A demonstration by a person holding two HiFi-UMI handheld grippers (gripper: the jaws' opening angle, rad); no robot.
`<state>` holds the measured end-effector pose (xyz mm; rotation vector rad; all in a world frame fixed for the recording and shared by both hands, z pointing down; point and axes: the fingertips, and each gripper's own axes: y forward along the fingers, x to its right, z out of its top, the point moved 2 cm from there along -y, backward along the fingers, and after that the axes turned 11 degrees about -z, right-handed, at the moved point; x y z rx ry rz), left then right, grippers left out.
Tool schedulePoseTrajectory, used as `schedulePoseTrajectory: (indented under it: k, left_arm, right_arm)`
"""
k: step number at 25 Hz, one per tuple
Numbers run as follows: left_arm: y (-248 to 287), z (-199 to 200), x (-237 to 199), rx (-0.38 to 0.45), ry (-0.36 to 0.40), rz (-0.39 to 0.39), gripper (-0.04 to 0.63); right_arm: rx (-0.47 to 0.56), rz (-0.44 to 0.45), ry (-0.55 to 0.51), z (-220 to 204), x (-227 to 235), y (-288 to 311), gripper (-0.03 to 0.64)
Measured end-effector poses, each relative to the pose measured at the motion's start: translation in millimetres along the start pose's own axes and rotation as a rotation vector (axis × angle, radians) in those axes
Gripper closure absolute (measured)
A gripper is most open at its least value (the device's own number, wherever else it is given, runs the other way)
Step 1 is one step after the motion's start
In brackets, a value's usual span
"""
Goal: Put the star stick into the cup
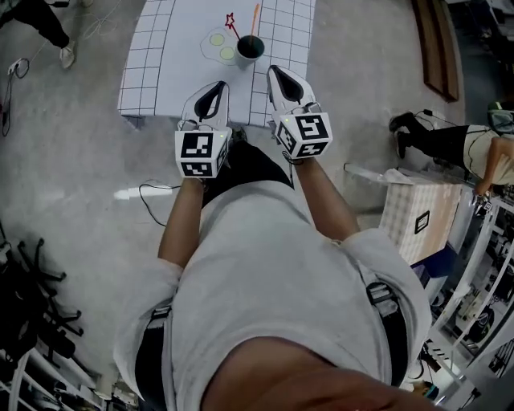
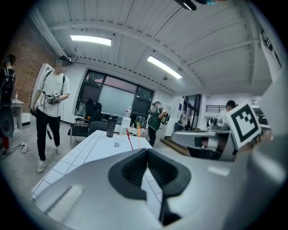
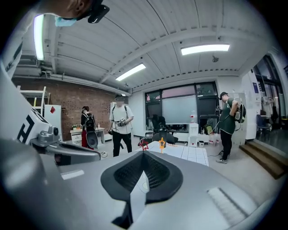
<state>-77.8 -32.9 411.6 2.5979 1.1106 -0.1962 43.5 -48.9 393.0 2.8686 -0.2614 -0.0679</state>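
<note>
2 star sticks [image 1: 232, 22] in 1 cup [image 1: 250, 48], 1 tbl [image 1: 177, 64].

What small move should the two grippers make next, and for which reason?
Probably none toward the cup: I would simply lower both grippers to rest. The thin red star-topped stick already seems to stand in the dark round cup, beside an orange stick. The left gripper and the right gripper are shut and empty, at the white gridded table's near edge.

Brick wall [image 3: 67, 96] (strip lights [image 3: 204, 48] overhead), grey floor [image 1: 361, 48]
</note>
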Motion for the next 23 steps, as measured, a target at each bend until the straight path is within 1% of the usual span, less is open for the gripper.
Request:
schedulePoseTrajectory:
  k: [4, 7, 11, 16, 23]
  left_arm:
    - [-1, 2, 17, -0.005, 0.009, -0.019, 0.592]
    - [1, 7, 24, -0.004, 0.028, -0.029, 0.592]
    - [4, 11, 33, -0.006, 0.042, -0.036, 0.592]
    - [15, 17, 50, -0.010, 0.058, -0.065, 0.592]
    - [24, 14, 65, -0.019, 0.052, -0.079, 0.592]
  right_arm:
    - [0.019, -0.003, 0.025, 5, -5, -25, 0.618]
    - [0.027, -0.006, 0.044, 8, -6, -29, 0.618]
    - [0.043, -0.007, 0.042, 12, -5, -39, 0.618]
    - [0.050, -0.018, 0.052, 16, 11, -52, 0.618]
    - [0.042, -0.021, 0.051, 15, 28, -60, 0.618]
